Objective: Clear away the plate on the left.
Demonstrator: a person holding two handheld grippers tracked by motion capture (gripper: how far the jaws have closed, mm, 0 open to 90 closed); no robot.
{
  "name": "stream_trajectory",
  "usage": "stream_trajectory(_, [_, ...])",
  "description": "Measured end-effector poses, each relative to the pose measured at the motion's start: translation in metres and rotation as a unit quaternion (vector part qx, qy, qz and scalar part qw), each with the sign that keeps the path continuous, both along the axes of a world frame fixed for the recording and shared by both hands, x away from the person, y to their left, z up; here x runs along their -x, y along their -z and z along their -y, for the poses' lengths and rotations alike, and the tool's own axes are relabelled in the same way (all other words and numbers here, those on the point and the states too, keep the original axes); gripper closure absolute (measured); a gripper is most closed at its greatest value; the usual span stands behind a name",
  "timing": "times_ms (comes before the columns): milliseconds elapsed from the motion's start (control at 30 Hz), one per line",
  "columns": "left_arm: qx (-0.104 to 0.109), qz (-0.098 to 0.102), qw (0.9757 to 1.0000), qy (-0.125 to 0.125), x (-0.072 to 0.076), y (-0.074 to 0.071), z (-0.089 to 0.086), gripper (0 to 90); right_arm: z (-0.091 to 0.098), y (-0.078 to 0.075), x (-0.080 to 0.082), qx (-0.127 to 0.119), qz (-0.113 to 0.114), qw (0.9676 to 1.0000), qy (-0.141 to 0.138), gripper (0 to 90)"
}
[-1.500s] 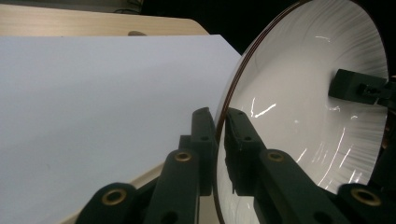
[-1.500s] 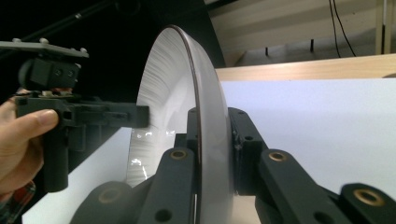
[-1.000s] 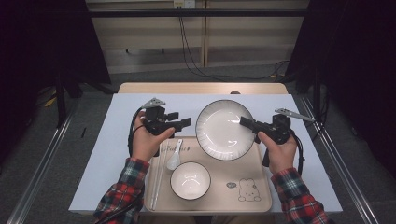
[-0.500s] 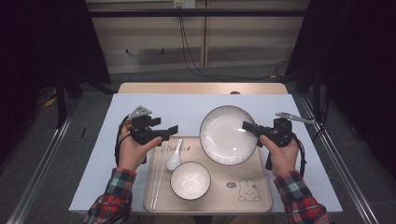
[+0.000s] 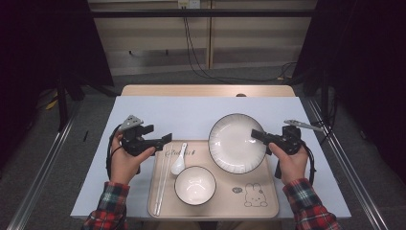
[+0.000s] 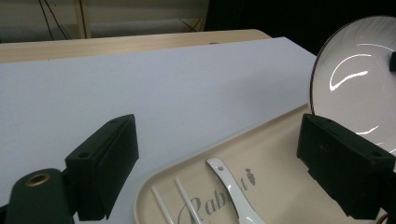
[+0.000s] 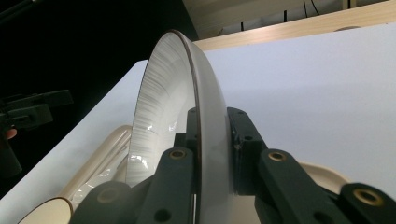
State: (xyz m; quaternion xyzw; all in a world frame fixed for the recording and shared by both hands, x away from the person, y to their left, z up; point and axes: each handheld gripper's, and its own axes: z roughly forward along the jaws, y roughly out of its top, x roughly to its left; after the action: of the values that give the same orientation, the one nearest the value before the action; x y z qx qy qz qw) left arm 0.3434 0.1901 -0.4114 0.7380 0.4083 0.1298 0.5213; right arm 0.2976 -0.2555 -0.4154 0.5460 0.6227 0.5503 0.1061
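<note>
A white plate with a dark rim hangs over the far right part of the beige tray. My right gripper is shut on its right rim, and the right gripper view shows the jaws pinching the plate's edge. My left gripper hovers at the tray's far left corner, away from the plate. Its jaws have just been opening and stand open with nothing between them. A white bowl, a white spoon and white chopsticks lie on the tray.
The tray sits at the near edge of a pale sheet that covers the wooden table. A rabbit print marks the tray's near right corner. Bare sheet lies beyond and to both sides of the tray.
My left gripper has moved left, away from the plate's left rim, and its jaws have opened wider. The plate has shifted slightly nearer in my right gripper.
</note>
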Motion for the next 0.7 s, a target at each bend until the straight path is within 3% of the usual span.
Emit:
stream_trajectory(300, [-0.013,0.004,0.9999,-0.008,0.009,0.006,-0.008,11.5,0.007,0.006,0.003,0.001,-0.009,0.9999,0.004,80.5])
stream_trajectory(600, [-0.004,0.004,1.0,-0.006,0.01,0.007,-0.011,11.3,0.006,0.014,0.003,0.013,-0.027,0.9995,0.001,80.4])
stream_trajectory(700, [-0.006,0.008,0.9999,-0.009,0.01,0.007,-0.01,11.3,0.007,0.017,0.003,0.005,-0.04,0.9992,0.0,80.4])
